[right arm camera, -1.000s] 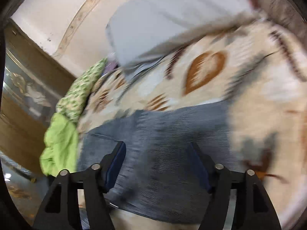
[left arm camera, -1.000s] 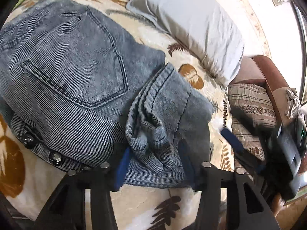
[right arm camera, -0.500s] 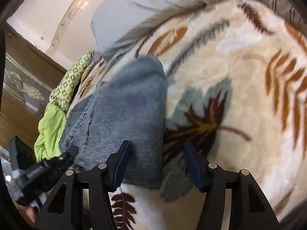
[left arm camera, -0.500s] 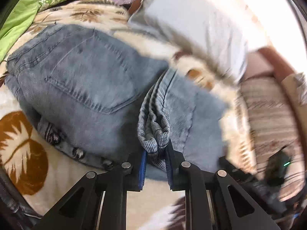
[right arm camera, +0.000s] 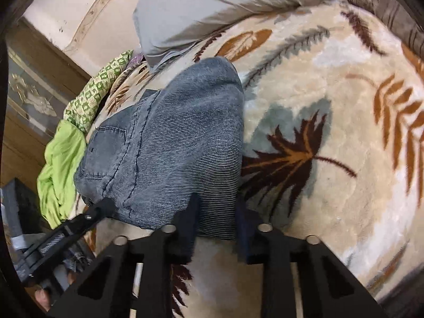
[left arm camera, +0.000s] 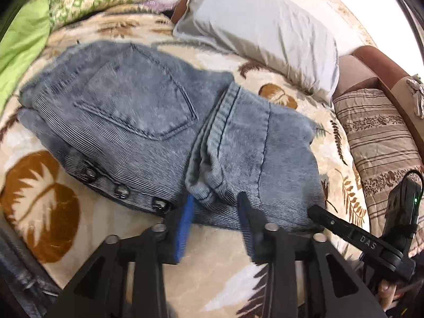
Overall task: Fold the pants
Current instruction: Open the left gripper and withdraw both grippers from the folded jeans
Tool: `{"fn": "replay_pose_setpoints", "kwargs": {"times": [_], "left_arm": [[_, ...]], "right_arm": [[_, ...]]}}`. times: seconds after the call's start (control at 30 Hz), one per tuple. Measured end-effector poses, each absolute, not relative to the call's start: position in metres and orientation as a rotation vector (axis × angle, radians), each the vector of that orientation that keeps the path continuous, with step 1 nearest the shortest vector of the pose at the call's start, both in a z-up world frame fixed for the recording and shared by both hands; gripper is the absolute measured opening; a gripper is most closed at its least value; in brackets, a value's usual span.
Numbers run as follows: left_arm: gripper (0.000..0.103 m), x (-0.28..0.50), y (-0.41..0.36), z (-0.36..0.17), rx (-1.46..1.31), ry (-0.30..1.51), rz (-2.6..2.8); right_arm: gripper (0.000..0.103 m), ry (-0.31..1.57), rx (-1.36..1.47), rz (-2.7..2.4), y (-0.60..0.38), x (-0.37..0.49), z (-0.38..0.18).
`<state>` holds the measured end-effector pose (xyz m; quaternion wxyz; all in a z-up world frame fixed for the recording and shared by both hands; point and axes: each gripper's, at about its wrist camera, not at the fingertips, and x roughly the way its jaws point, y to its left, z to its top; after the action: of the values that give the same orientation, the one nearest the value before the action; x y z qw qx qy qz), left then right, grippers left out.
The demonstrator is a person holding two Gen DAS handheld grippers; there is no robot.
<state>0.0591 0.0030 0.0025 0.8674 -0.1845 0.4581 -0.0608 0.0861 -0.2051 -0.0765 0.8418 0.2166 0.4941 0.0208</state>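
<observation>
Pants (left arm camera: 148,122), grey-blue denim, lie folded on the leaf-patterned bed blanket (left arm camera: 39,206), long axis running from the frame's left, where the back pocket and waistband studs (left arm camera: 120,190) show, to lower right, where the doubled leg hems (left arm camera: 212,159) point at the camera. Left tongs (left arm camera: 215,213) stand parted, released around the hem bundle. Right tongs (right arm camera: 215,213) are clenched on the fold's near edge, their tips partly hidden by denim. A grey pillow (left arm camera: 265,26) lies at upper right.

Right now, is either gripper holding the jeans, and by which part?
The right gripper seems shut on the jeans at their near folded edge. The left gripper is open, holding nothing.
</observation>
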Motion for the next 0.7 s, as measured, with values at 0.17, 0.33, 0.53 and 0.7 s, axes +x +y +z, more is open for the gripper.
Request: {"fn": "replay_pose_setpoints", "kwargs": {"times": [0.17, 0.33, 0.53, 0.7], "left_arm": [[0.043, 0.039, 0.015, 0.011, -0.424, 0.949, -0.099], [0.043, 0.022, 0.022, 0.036, -0.425, 0.946, -0.095], [0.043, -0.012, 0.034, 0.093, -0.467, 0.919, -0.103], [0.045, -0.049, 0.034, 0.146, -0.449, 0.879, -0.113]], "right_arm": [[0.028, 1.071, 0.425, -0.023, -0.199, 0.085, -0.075], [0.056, 1.015, 0.478, -0.051, -0.204, 0.077, -0.042], [0.061, 0.958, 0.486, -0.1, -0.192, 0.059, 0.016], [0.072, 0.875, 0.425, -0.112, -0.162, 0.034, 0.076]]}}
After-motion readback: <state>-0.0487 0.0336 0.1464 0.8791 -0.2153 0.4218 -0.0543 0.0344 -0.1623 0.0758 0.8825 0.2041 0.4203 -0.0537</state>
